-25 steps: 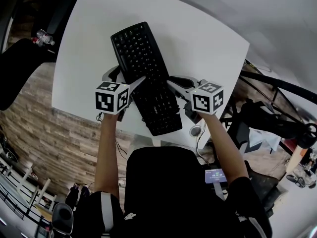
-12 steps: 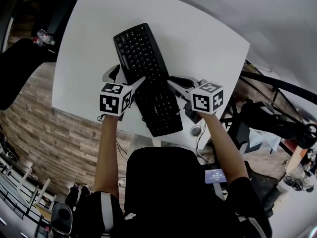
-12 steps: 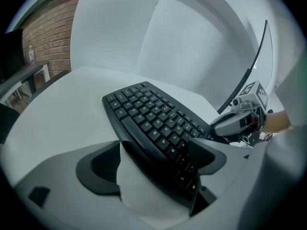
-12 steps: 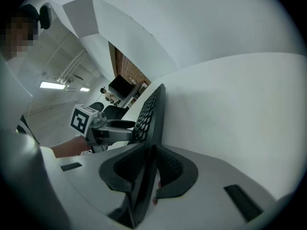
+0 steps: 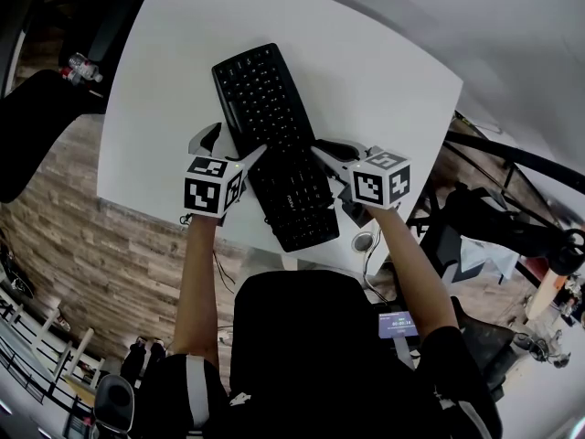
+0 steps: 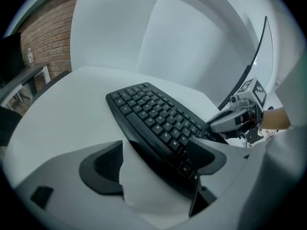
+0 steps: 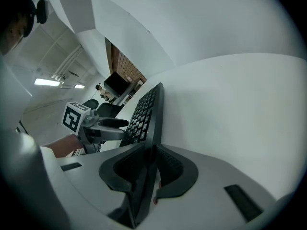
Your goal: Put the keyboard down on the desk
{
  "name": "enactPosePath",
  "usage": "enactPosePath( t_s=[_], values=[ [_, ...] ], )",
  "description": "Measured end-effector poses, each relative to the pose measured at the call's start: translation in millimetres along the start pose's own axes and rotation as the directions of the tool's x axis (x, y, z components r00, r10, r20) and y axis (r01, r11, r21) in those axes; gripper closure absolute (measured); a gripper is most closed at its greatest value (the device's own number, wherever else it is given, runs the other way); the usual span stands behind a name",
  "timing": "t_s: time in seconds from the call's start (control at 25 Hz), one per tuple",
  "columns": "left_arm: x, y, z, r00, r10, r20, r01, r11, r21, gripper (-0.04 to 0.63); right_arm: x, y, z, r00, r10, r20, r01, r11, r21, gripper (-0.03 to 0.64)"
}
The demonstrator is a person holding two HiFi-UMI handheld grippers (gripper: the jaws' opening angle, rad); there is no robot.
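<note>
Two-handed hold | right tongs [image 7: 149,169] pinch keyboard [image 7: 146,114] edge, likely bearing it | left tongs [image 6: 154,147] spread, likely releasing onto counter [image 5: 375,71].

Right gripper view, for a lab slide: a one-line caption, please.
Right tongs grip the black keyboard by its edge over the white desk, left tongs opposite.

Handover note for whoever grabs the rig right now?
Left gripper: open, jaws either side of the keyboard's long edge, not pinching.
Right gripper: shut on the opposite long edge.
Keyboard: diagonal on the white desk, near end at the front edge. Whether it lies fully flat is unclear.
Done: keyboard is down at the desk.
Left: open the right gripper, draw both clear.
</note>
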State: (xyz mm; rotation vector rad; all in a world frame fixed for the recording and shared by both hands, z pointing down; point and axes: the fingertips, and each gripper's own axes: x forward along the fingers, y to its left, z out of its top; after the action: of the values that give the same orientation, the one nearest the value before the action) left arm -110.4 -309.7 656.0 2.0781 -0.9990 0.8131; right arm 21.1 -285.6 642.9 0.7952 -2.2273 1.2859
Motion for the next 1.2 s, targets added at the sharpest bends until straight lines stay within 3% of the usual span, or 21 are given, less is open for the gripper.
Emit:
enactPosePath(
  t_s=[0.64, 1.0, 1.2],
  values=[
    [-8.9, -12.4, 1.2, 0.998, -0.057, -0.002, 0.057, 0.998, 0.001, 0.164, 2.3, -4.9, -0.2, 0.996, -0.091, -0.020, 0.091, 0.995, -0.044, 0.505],
    [-31.9, -28.9, 17.0, 0.994, -0.096, 0.055, 0.095, 0.995, 0.008, 0.169, -17.3, 3.0, 24.5, 0.988, -0.143, 0.061, 0.147, 0.987, -0.069, 0.526],
    [-54.7, -43.9, 30.9, 0.989, -0.101, 0.110, 0.097, 0.994, 0.044, 0.221, -31.6, 21.0, 43.0, 0.980, -0.160, 0.122, 0.173, 0.979, -0.112, 0.562]
  ],
)
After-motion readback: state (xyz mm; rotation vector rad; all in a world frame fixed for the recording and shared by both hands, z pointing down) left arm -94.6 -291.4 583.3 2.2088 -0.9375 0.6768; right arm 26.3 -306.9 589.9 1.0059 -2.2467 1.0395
